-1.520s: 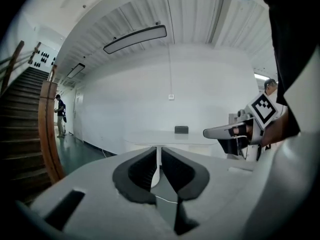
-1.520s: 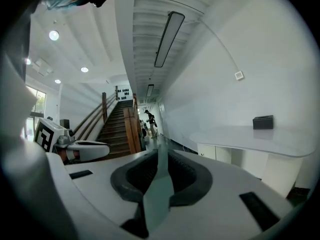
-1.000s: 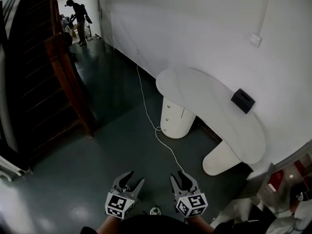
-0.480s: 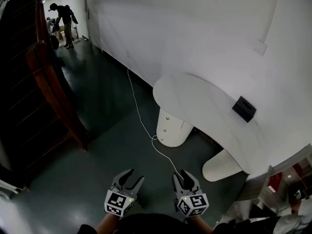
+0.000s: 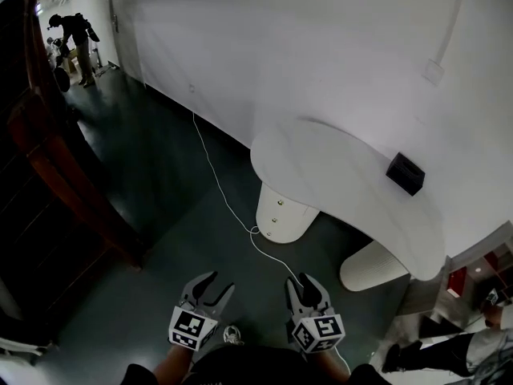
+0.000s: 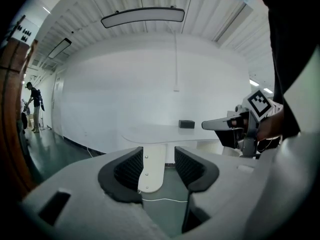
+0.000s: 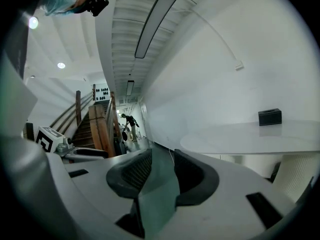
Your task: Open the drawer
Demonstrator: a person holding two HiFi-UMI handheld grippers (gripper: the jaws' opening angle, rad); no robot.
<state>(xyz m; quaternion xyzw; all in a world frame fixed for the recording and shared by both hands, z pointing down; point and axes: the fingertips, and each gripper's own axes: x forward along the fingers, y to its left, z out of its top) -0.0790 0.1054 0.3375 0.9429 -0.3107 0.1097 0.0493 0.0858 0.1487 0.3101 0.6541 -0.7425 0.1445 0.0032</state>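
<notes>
Looking steeply down onto a dark green, glossy floor [image 5: 160, 239], with a plain white wall [image 5: 304, 46] filling the top and right of the head view. Out from that wall, a long white tabletop [image 5: 337, 175] with rounded ends. Sitting on it toward the right, a small black box [image 5: 405, 173]. Up on the wall above that, a white junction box [image 5: 434, 72] fed by a thin conduit.

Now to the task's thing: tucked under the left end of the tabletop, just right of frame centre, the rounded white drawer pedestal [image 5: 280, 219], showing a column of small knobs. Well apart from both tools. Under the right end, a second white pedestal [image 5: 370, 267].

Snaking across the floor from the wall's foot past the drawer pedestal, a white cable [image 5: 232, 207]. Down the left edge, a dark wooden staircase [image 5: 56, 175]. Far off in the upper left corner, a person [image 5: 76, 34] bending over something.

At the bottom edge, holding the left gripper [image 5: 218, 283] and the right gripper [image 5: 303, 283] side by side, low over the floor. Checking the left gripper view: left gripper [image 6: 159, 166] spread, nothing between the pads, only the drawer pedestal [image 6: 150, 171] framed far off in the gap. Same in the right gripper view: right gripper [image 7: 160, 171] parted and empty, looking down the corridor.

Hard to make out: drawer seams on the pedestal front, only the knobs readable. Cut off at the lower right corner, someone's leg and dark shoe [image 5: 433, 355].
</notes>
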